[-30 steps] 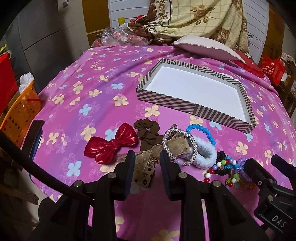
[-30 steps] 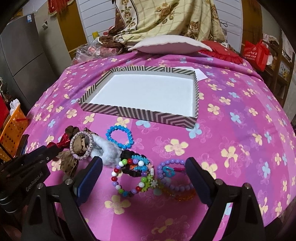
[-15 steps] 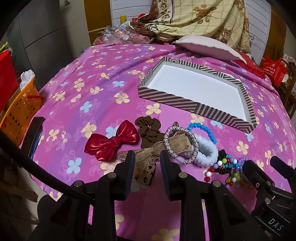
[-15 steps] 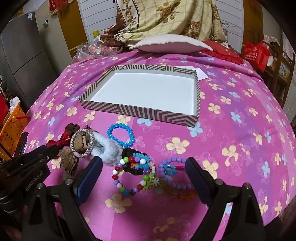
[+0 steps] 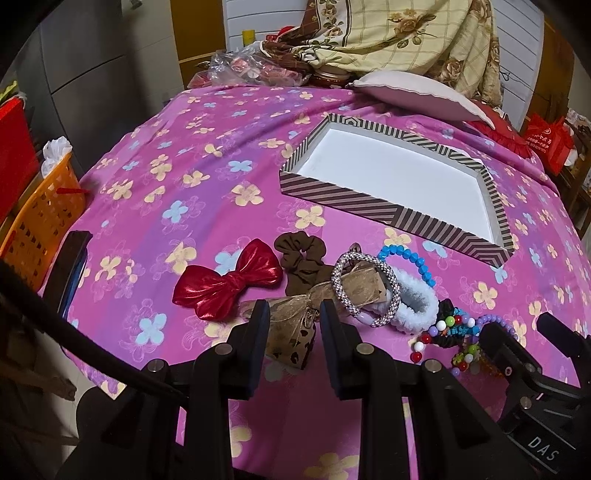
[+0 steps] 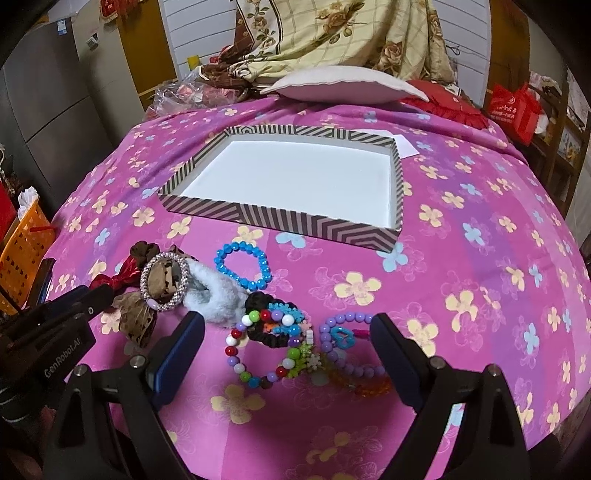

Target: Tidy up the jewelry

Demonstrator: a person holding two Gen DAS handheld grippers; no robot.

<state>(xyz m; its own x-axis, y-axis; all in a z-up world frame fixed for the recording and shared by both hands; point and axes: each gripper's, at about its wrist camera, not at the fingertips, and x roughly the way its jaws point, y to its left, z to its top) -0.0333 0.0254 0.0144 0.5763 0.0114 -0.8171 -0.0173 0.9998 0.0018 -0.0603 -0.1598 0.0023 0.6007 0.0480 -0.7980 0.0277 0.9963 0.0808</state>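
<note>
At the bottom of the left wrist view the left gripper [image 5: 291,325] has its fingers parted with nothing clamped; a gold ribbon bow [image 5: 295,325] shows in the gap beyond them, so it looks lined up as the first pick. At the bottom of the right wrist view the right gripper [image 6: 288,350] stands spread much wider and empty, framing a tangle of bead bracelets [image 6: 273,343] and a purple bracelet [image 6: 343,343], likely to take the bulkier cluster.

Just above, across the middle of both views, the rest of the jewelry lies bunched on the pink flowered bedspread [image 6: 480,258]: a red bow [image 5: 227,284], a brown scrunchie [image 5: 301,254], a sparkly bangle [image 5: 364,291] resting on the ribbon, a white fluffy scrunchie [image 5: 415,306] and a blue bead bracelet [image 6: 242,264].

Further up, in the centre, the striped box [image 6: 280,218] sits open and bare inside, probably the destination. Nothing has gone in yet.

At the top lie a pillow [image 6: 343,86] and a folded blanket [image 6: 332,33].
</note>
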